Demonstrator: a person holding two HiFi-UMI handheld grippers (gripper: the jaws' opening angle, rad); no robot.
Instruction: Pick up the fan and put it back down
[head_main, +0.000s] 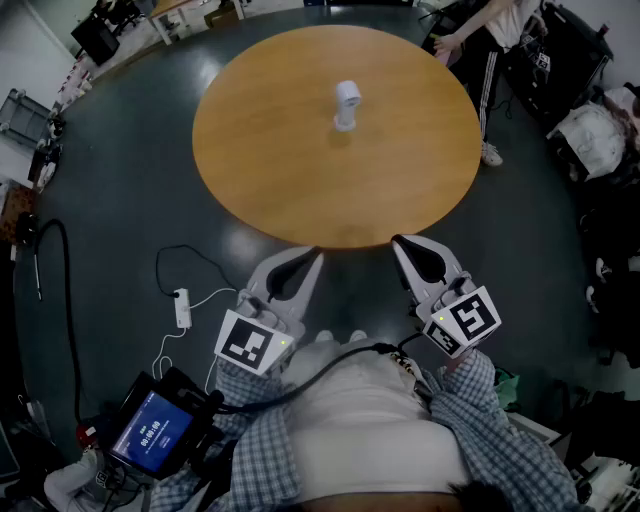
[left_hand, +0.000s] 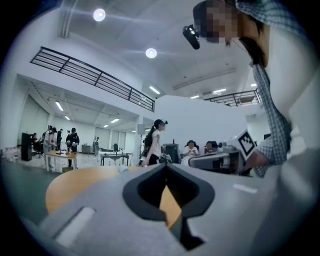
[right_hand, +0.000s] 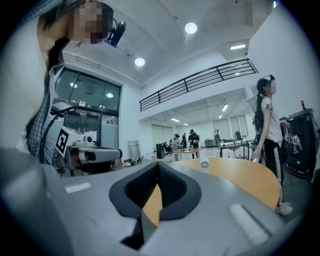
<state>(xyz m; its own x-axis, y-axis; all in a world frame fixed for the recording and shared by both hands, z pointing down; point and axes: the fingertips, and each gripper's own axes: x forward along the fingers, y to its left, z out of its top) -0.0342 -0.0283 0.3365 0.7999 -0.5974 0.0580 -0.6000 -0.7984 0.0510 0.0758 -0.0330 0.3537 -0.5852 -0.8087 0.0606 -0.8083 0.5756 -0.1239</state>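
I see the fan (head_main: 346, 104) upright on the round bench (head_main: 290, 190), past its middle. My left gripper (head_main: 312, 254) and right gripper (head_main: 399, 243) hover at the near edge, jaws together, empty, well apart from it.

The head camera looks steeply down from above the person's chest onto the round counter (head_main: 300, 190), with the left tool (head_main: 306, 256) and right tool (head_main: 400, 243) low in frame. Each tool camera sits close behind its own jaws, facing level across that counter, and catches the other tool at one side. All three share the counter and, seemingly, the far-off fan (head_main: 346, 105).
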